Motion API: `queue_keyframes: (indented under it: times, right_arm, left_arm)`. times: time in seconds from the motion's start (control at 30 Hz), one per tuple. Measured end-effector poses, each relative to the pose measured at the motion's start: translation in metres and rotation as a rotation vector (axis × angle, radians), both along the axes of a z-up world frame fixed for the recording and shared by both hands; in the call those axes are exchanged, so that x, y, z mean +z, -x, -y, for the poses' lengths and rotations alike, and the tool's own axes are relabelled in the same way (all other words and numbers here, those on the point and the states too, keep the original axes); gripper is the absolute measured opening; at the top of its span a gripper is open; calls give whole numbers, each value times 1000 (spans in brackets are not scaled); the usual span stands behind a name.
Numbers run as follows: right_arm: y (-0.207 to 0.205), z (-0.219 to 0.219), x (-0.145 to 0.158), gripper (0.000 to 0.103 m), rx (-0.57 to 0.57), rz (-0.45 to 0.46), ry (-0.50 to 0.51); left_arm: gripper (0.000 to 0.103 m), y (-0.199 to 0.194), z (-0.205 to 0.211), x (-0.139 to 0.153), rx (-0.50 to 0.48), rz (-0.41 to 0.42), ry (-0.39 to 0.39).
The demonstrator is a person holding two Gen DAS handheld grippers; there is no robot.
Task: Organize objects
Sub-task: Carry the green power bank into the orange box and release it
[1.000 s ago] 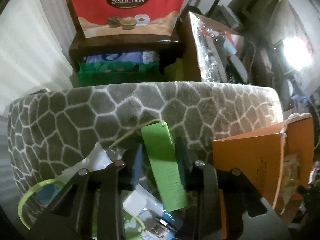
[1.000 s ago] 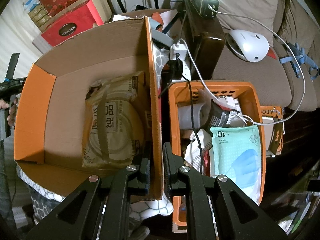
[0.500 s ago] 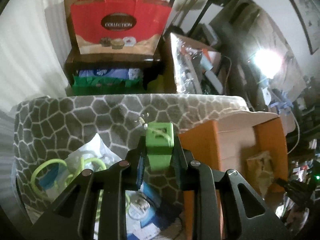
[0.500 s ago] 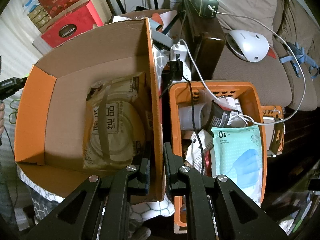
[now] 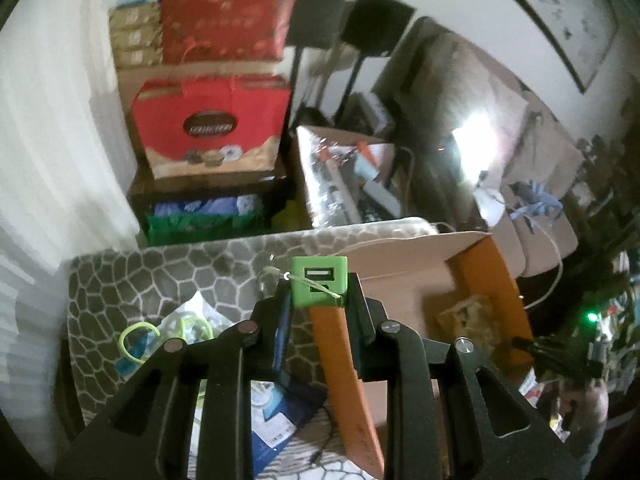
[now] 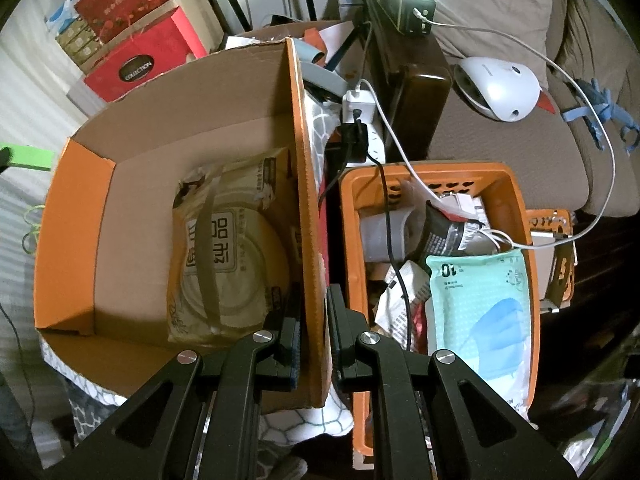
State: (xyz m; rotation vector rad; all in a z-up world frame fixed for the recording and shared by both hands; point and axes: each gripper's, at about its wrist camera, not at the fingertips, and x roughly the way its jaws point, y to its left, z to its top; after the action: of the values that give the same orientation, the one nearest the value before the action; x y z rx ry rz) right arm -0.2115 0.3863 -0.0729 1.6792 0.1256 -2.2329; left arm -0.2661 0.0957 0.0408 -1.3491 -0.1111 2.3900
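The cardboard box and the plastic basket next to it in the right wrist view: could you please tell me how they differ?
The cardboard box has tall solid walls, brown inside; the plastic basket is lower, with perforated walls. The box holds one large beige packet and bare floor; the basket is crammed with packets and cables. The right gripper clamps the box's wall, not the basket. Both are orange and open-topped.

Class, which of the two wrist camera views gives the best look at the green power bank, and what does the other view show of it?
The left wrist view: the green power bank sits centred, clamped in the left gripper, its port end facing the camera. The right wrist view shows only a green sliver at the far left edge, beyond the orange cardboard box.
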Motion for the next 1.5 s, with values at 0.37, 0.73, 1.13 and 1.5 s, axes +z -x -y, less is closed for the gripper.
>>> queue_keyframes:
  times: [0.37, 0.73, 1.13, 1.5]
  right_arm:
    - [-4, -3, 3, 11, 1, -8, 8]
    - [-4, -1, 4, 11, 7, -10, 8]
    - [-5, -1, 2, 11, 11, -10, 11]
    - [-5, 0, -1, 11, 11, -3, 13]
  left_arm:
    - [23, -30, -55, 28, -160, -24, 6]
    - [23, -43, -120, -25, -281, 97, 114]
    - [23, -40, -152, -89, -307, 235, 203]
    - [23, -19, -162, -100, -266, 270, 198]
